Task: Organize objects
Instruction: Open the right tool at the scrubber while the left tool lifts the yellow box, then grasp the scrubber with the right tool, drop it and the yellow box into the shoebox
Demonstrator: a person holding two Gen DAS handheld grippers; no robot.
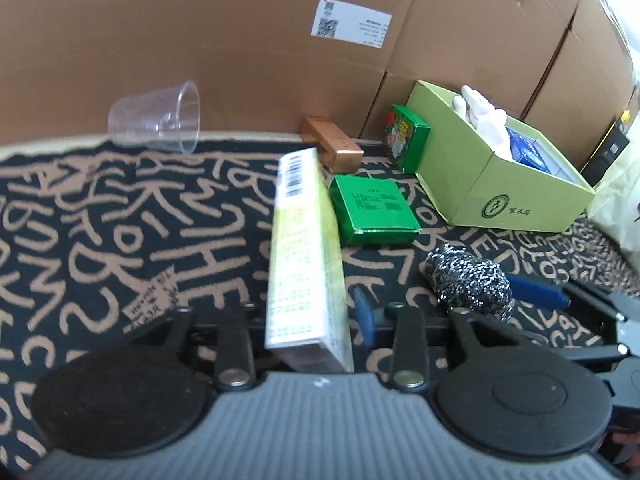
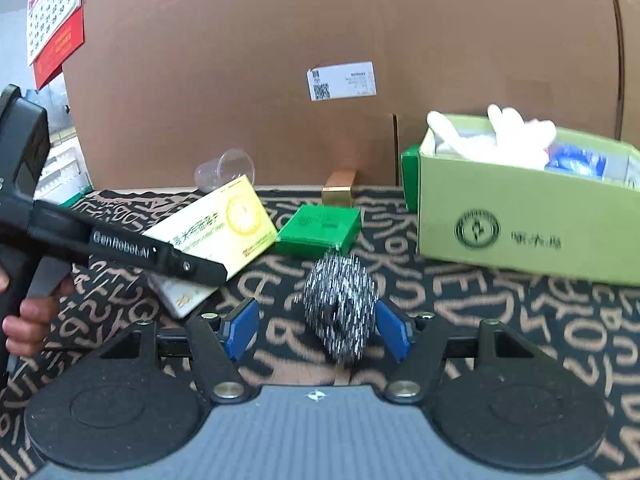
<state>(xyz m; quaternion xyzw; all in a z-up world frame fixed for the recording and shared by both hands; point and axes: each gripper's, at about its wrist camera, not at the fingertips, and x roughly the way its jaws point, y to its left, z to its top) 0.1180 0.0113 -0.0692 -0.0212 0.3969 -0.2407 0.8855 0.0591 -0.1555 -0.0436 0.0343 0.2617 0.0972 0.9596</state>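
Far left, a clear plastic cup lies on its side at the back edge of the patterned cloth covering the worktop, against the cardboard wall. Left gripper has its jaws clamped on a yellow-green box, held on edge and lifted off the cloth; the left blue pad is hidden behind the box, the right pad shows beside it. Behind the box tip sits a small copper box; just right of the held box a flat green box lies on the cloth, and a second green box stands upright touching the light green open carton. White glove and a blue packet sit inside the carton. In front of it, steel wool scrubber rests on the cloth between the right gripper fingers; jaws wide, right pad touching or nearly touching the scrubber, left pad apart from it. Red calendar hangs top left in the right wrist view.
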